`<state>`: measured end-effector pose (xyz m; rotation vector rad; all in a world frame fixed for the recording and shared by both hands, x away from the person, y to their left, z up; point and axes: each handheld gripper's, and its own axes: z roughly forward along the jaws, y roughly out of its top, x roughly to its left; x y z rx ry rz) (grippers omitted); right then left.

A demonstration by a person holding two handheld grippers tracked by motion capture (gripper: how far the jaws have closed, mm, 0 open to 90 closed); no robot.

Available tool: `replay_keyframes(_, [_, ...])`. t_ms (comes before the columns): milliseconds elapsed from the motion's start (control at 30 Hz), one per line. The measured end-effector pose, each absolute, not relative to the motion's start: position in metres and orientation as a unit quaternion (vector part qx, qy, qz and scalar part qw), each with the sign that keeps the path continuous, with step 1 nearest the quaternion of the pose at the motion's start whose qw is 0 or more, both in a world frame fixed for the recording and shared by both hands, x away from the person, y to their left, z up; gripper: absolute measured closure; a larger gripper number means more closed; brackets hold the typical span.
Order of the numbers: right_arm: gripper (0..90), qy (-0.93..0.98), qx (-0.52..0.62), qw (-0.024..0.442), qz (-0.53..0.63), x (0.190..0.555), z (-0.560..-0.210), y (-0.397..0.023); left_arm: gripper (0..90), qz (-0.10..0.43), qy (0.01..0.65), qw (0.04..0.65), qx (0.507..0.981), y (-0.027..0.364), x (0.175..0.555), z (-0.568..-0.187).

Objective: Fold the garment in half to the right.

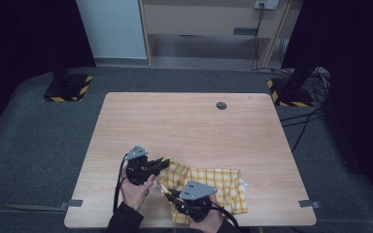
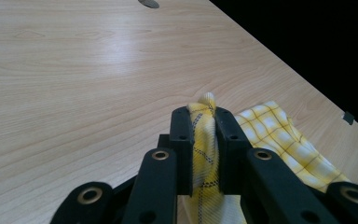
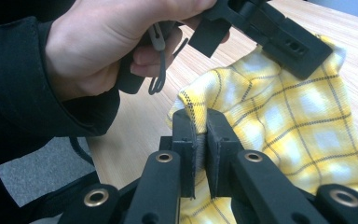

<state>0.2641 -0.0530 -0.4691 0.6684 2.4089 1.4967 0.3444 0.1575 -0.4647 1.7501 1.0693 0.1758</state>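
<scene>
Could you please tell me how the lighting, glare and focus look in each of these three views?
High view: even, soft light on the table, dark surroundings, slightly soft overall. Left gripper view: pale sheen across the wood, the left gripper and the yellow checked cloth reasonably sharp. Right gripper view: the right gripper sharp, the left hand bright and slightly soft.

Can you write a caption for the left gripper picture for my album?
Left gripper pinching a fold of yellow checked cloth above a wooden table.

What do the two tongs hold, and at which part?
Both hold the yellow checked cloth: the left tongs pinch a bunched edge, the right tongs a dark-stitched edge.
</scene>
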Motion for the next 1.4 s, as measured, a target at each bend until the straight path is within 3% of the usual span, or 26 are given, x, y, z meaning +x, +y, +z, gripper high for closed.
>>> replay_keyframes(1400, [83.3, 0.784, 0.316, 0.149, 0.514, 0.263, -0.466, -0.152, 78.7, 0.071, 0.378, 0.509, 0.770, 0.061, 0.370, -0.456])
